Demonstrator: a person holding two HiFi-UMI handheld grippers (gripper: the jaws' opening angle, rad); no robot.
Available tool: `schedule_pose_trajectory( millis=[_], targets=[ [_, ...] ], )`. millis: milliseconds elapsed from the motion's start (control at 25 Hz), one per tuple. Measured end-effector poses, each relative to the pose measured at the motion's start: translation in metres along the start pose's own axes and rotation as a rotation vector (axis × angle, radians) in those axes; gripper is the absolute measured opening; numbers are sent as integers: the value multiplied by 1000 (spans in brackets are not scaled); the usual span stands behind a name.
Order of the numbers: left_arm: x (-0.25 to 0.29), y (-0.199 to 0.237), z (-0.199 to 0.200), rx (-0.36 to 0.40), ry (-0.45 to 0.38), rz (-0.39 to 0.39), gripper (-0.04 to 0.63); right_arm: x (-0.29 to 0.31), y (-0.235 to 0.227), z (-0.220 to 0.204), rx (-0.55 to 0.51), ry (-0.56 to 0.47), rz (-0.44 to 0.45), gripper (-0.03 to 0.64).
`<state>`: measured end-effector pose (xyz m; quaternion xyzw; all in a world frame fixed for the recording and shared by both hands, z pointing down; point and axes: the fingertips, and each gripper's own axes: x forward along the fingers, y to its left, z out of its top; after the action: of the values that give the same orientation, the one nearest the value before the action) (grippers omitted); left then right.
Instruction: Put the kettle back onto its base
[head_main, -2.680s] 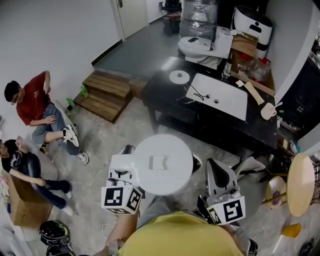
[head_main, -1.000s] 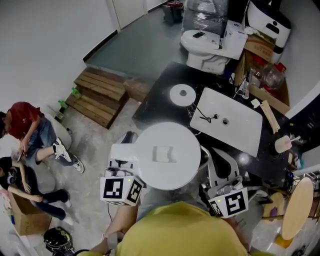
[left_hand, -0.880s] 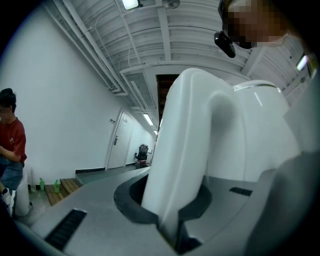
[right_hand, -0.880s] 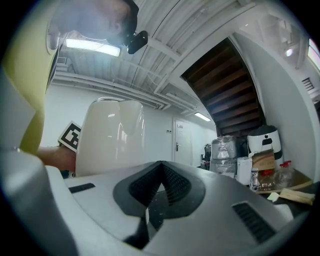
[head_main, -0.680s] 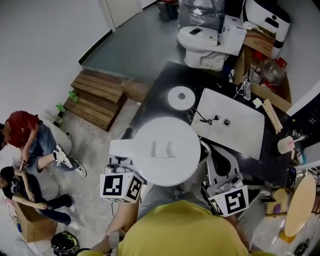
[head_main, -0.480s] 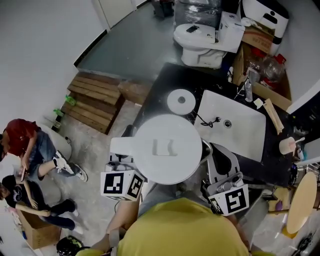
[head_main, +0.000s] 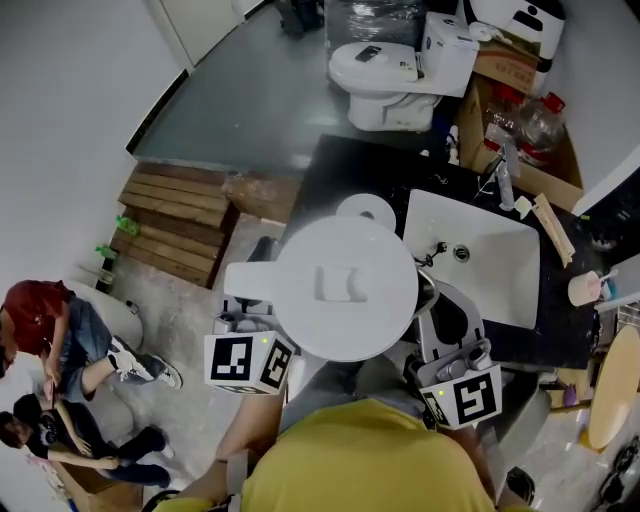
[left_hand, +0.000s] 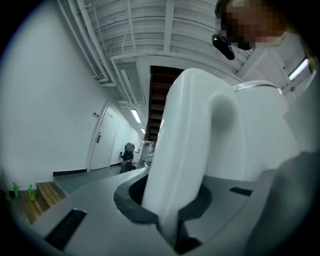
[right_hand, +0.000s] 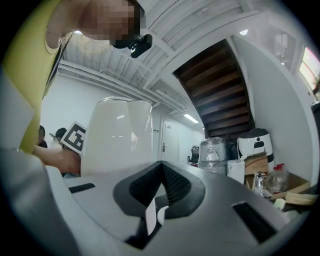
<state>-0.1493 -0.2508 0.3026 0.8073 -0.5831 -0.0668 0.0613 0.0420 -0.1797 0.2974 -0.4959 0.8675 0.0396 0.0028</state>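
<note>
wearer: yellow shirt (head_main: 365, 465) at the near edge of the head view.
marker cubes: one on each tong, left cube (head_main: 248, 362) and right cube (head_main: 463, 397), either side of the wearer, just near of the kettle.
left gripper (left_hand: 170, 225): clenched on the kettle's white handle (left_hand: 185, 150), which stands upright between its jaws.
right gripper (right_hand: 159, 192): jaws drawn together with nothing between them; the kettle's body stands just to its left, and contact cannot be told.
kettle (head_main: 345, 285): white, round lid uppermost, handle to the left; held up in front of the wearer, not seated on its base; its far rim overlaps the base's near edge in the head view.
base (head_main: 366, 208): white disc on the black counter (head_main: 330, 170), just beyond the kettle, left of the sink.
sink (head_main: 490, 250): white rectangular basin set in the counter, right of the base.
wooden pallet (head_main: 175, 225): on the floor, left of the counter.
seated people (head_main: 60, 330): on the floor, far left, well apart from the counter.
toilet (head_main: 385, 70): white, beyond the counter.
</note>
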Motion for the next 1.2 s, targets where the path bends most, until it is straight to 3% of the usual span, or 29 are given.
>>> schedule_pose_trajectory(
  millis=[1200],
  targets=[
    [111,26,-27,32,-3,-38,41,84,-50,-32,-8,-31,-39,5]
  ],
)
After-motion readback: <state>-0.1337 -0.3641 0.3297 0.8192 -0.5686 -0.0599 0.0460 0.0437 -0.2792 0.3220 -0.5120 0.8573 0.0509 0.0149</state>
